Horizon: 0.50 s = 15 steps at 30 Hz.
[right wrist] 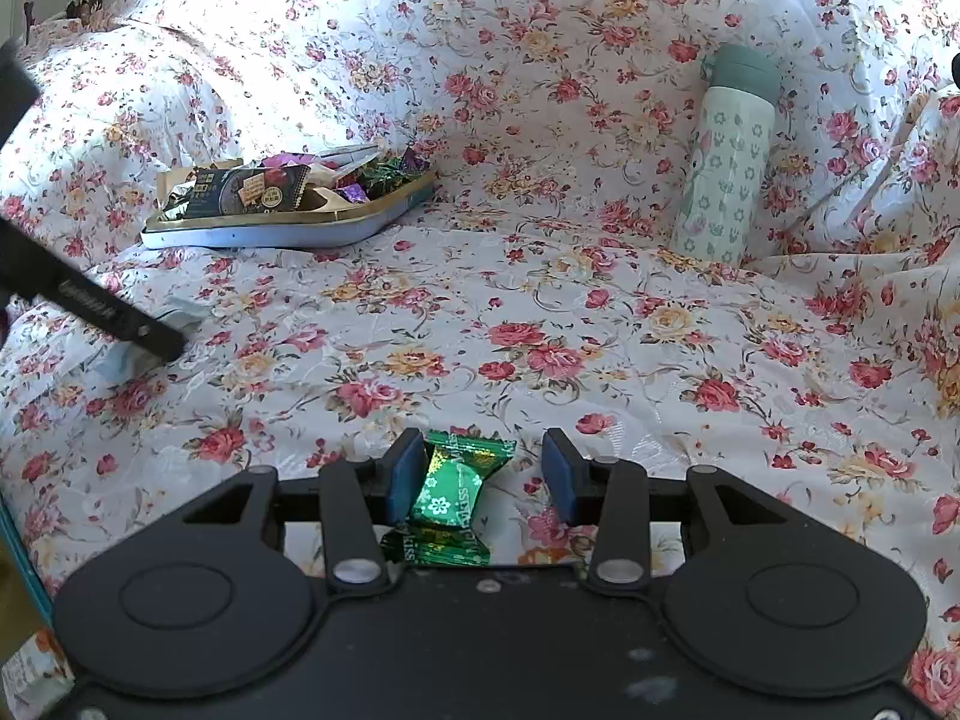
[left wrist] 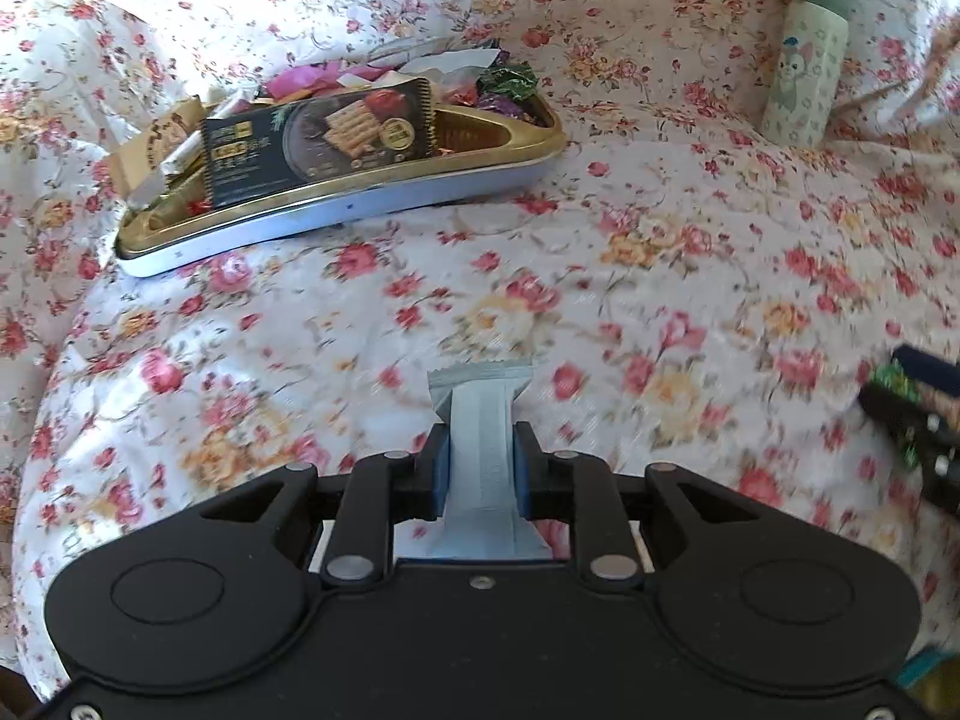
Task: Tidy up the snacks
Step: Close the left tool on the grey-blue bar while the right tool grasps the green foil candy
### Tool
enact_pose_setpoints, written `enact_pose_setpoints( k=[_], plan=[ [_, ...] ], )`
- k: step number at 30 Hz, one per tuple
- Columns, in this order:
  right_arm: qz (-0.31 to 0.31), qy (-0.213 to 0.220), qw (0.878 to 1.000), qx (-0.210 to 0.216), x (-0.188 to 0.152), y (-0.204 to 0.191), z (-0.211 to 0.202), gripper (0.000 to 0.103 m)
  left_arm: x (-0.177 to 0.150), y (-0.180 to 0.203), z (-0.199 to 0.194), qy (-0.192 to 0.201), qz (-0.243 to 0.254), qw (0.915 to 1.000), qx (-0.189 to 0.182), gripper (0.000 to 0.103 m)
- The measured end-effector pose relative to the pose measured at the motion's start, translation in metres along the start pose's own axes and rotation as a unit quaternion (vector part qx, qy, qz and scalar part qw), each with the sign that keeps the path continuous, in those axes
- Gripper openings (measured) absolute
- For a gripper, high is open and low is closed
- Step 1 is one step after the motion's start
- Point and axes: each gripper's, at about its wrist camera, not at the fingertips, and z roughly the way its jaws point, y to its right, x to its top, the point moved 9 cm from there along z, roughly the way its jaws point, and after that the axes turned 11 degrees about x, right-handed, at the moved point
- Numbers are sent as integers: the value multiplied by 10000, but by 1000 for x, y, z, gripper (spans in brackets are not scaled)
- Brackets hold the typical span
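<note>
- Left gripper [left wrist: 480,468]: matte black plastic body, wide and rounded, with a shallow raised disc moulded into each shoulder.
- Two black linkage bars per side, pinned with round silver rivets; one small screw sits at the centre of the housing edge.
- Triangular cut-outs in the outer links.
- Its fingers [left wrist: 437,468] are black with blue pads on the inner faces.
- Right gripper [right wrist: 479,474]: same black housing, same twin discs, same silver rivets, with pale scuffs and dust specks on the top.
- Its fingertips [right wrist: 403,474] carry dark blue pads.
- From the right wrist view, the other gripper's black side bears small white lettering, too blurred to read.
</note>
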Motion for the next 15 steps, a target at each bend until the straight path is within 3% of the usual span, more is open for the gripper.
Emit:
enact_pose_setpoints(
  k=[3,9,15],
  plan=[
    [-39,-14,10000,-25,0,0,0,42,-6,1,-4,183,210,9995,117,31],
    [-240,-74,9995,-177,0,-3,1,44,-6,3,-3,191,232,9994,162,29],
    [-332,-119,9986,-383,1,-2,0,54,-9,1,-4,313,151,9993,140,29]
  ],
)
